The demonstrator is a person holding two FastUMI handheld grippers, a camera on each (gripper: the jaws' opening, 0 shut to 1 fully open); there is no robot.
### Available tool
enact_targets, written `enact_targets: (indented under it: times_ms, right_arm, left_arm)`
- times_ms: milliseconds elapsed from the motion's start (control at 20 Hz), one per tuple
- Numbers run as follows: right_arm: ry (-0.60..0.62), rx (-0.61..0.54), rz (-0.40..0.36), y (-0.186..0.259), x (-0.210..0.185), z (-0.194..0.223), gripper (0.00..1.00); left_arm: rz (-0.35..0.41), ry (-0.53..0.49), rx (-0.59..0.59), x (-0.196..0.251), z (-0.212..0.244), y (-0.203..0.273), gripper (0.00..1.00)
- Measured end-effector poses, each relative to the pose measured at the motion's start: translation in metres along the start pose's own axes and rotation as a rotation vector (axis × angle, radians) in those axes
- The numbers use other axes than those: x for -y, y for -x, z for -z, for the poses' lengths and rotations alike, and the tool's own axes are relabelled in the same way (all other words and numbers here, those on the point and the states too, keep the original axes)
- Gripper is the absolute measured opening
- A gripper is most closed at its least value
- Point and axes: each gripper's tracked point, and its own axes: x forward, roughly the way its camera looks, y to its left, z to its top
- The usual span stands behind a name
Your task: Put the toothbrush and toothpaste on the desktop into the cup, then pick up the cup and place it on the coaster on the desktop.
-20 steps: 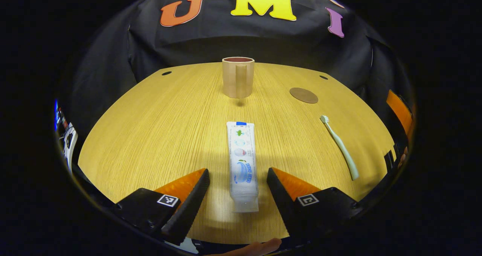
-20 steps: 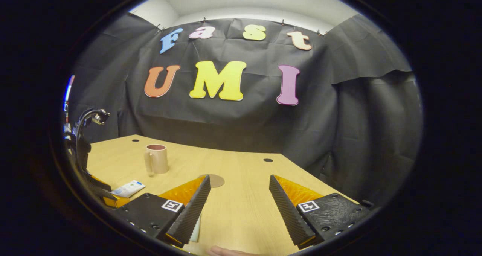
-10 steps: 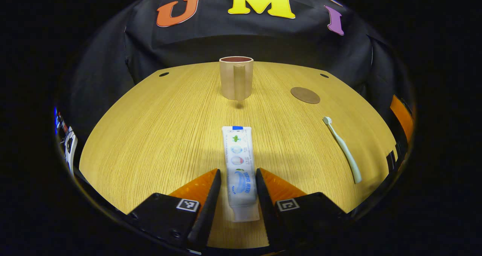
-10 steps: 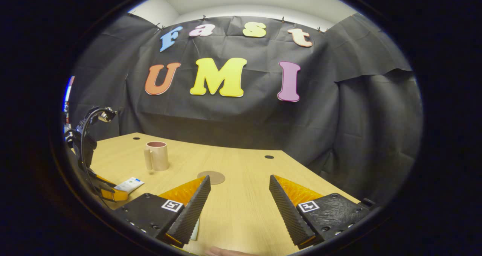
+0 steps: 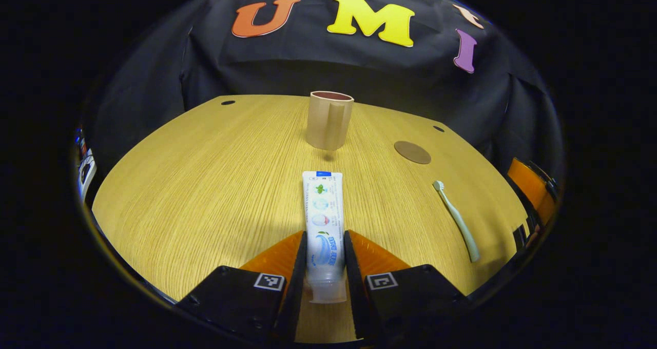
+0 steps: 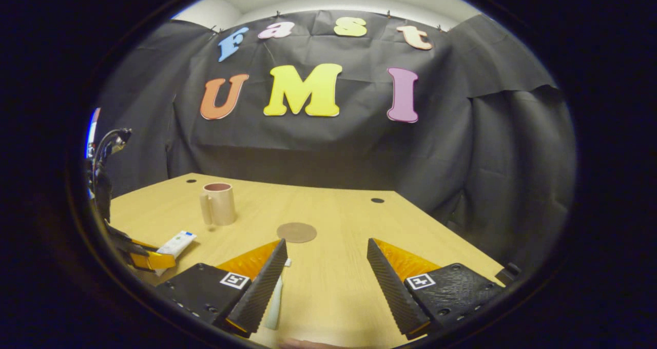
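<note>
A white toothpaste tube (image 5: pixel 322 220) lies lengthwise on the wooden desktop (image 5: pixel 215 185), and my left gripper (image 5: pixel 324 246) is shut on its near, cap end. Farther back stands a beige cup (image 5: pixel 330 119) with its handle toward me. A round brown coaster (image 5: pixel 412 152) lies to its right, and a pale toothbrush (image 5: pixel 456 220) lies nearer, at the right. In the right gripper view my right gripper (image 6: pixel 326 256) hangs open above the desktop (image 6: pixel 333 287), with the toothbrush (image 6: pixel 275 297) partly hidden by its left finger. The cup (image 6: pixel 218 204), coaster (image 6: pixel 296 232), toothpaste (image 6: pixel 175 243) and left gripper (image 6: pixel 146 259) lie to the left.
Small round holes (image 5: pixel 227 102) sit near the desktop's far corners. The black cloth wall hangs close behind the desktop's far edge. An orange-and-black part of the other gripper (image 5: pixel 531 190) shows at the right rim of the left gripper view.
My left gripper's fingers have closed from wide apart onto the toothpaste tube's near end. The right gripper has tilted down slightly and stays open.
</note>
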Motion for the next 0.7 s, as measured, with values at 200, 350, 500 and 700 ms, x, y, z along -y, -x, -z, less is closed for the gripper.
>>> enact_targets:
  times_ms: [200, 350, 500, 700]
  right_arm:
    - [0.033, -0.047, -0.023, -0.02, -0.02, 0.013, 0.96]
    - [0.039, -0.129, -0.012, -0.037, -0.031, 0.035, 0.95]
    - [0.027, -0.225, -0.026, -0.048, -0.043, 0.056, 0.97]
    - [0.013, -0.347, -0.051, -0.053, -0.056, 0.081, 0.89]
  left_arm:
    - [0.012, -0.003, 0.092, 0.0, -0.015, 0.008, 0.43]
    - [0.023, -0.012, 0.199, -0.001, -0.034, 0.019, 0.43]
    - [0.073, 0.01, 0.259, 0.01, -0.046, 0.028, 0.43]
    - [0.101, 0.025, 0.31, 0.013, -0.058, 0.039, 0.43]
